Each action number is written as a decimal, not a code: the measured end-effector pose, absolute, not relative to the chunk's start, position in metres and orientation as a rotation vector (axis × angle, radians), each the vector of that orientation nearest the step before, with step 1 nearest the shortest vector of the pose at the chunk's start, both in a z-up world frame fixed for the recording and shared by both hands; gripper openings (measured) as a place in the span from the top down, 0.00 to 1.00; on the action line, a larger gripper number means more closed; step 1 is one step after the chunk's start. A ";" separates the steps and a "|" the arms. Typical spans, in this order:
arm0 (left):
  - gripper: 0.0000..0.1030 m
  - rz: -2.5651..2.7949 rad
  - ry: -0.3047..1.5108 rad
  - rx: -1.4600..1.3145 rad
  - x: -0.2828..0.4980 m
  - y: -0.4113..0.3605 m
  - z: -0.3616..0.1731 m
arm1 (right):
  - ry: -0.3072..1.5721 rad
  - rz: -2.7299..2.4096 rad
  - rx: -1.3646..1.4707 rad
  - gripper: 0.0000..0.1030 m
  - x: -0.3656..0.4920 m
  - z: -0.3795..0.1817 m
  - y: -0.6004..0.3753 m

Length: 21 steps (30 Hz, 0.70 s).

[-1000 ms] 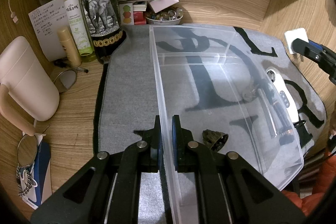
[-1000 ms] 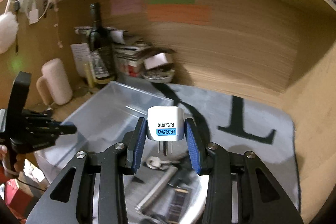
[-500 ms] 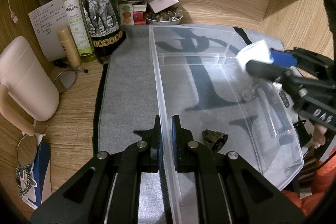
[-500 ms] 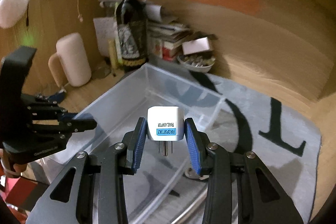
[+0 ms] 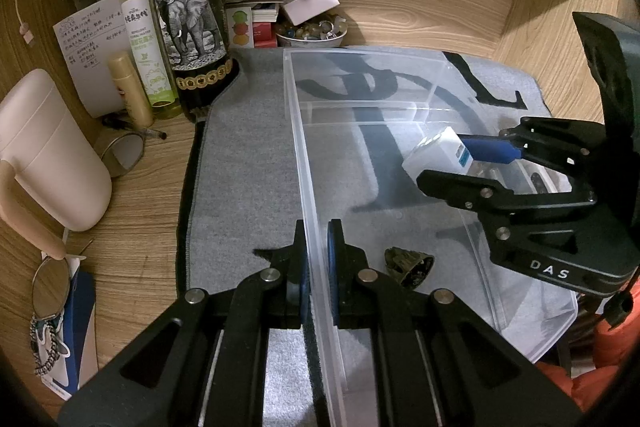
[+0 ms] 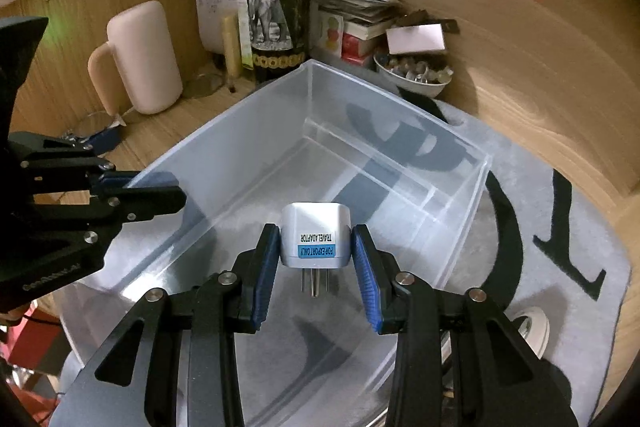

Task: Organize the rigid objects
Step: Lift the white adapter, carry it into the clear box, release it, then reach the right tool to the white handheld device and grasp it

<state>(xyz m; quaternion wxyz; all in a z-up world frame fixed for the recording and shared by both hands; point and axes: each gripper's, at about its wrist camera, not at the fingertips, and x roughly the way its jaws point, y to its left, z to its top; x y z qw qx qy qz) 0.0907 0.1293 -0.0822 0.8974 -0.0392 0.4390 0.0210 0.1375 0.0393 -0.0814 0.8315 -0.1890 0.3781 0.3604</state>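
With our left tongs (image 5: 318,259) we clamp the near wall of the clear bin (image 5: 360,53). Our right tongs (image 6: 316,267) grasp the white travel adaptor (image 6: 315,239) above the bin's inside.

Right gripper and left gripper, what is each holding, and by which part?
Right gripper clamps the white travel adapter by its two sides. Left gripper pinches the clear bin by its side wall.
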 end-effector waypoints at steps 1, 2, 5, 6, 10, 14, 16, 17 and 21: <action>0.93 0.044 0.910 -0.081 0.091 0.129 -0.082 | 0.803 0.763 -0.402 0.67 0.137 -0.082 0.040; 0.93 0.044 0.909 -0.081 0.091 0.129 -0.082 | 0.808 0.767 -0.404 0.67 0.137 -0.082 0.040; 0.93 0.043 0.910 -0.082 0.091 0.128 -0.082 | 0.796 0.767 -0.411 0.67 0.135 -0.081 0.040; 0.93 0.042 0.910 -0.081 0.091 0.127 -0.082 | 0.790 0.767 -0.411 0.65 0.134 -0.080 0.040; 0.93 0.042 0.910 -0.083 0.091 0.127 -0.082 | 0.754 0.764 -0.408 0.54 0.131 -0.073 0.037; 0.93 0.042 0.910 -0.081 0.091 0.126 -0.082 | 0.715 0.756 -0.402 0.46 0.126 -0.063 0.033; 0.93 0.042 0.910 -0.082 0.091 0.127 -0.082 | 0.698 0.749 -0.398 0.40 0.125 -0.059 0.029; 0.93 0.041 0.910 -0.082 0.091 0.128 -0.082 | 0.685 0.738 -0.397 0.37 0.124 -0.056 0.026; 0.93 0.041 0.909 -0.083 0.091 0.128 -0.082 | 0.661 0.707 -0.377 0.34 0.125 -0.046 0.013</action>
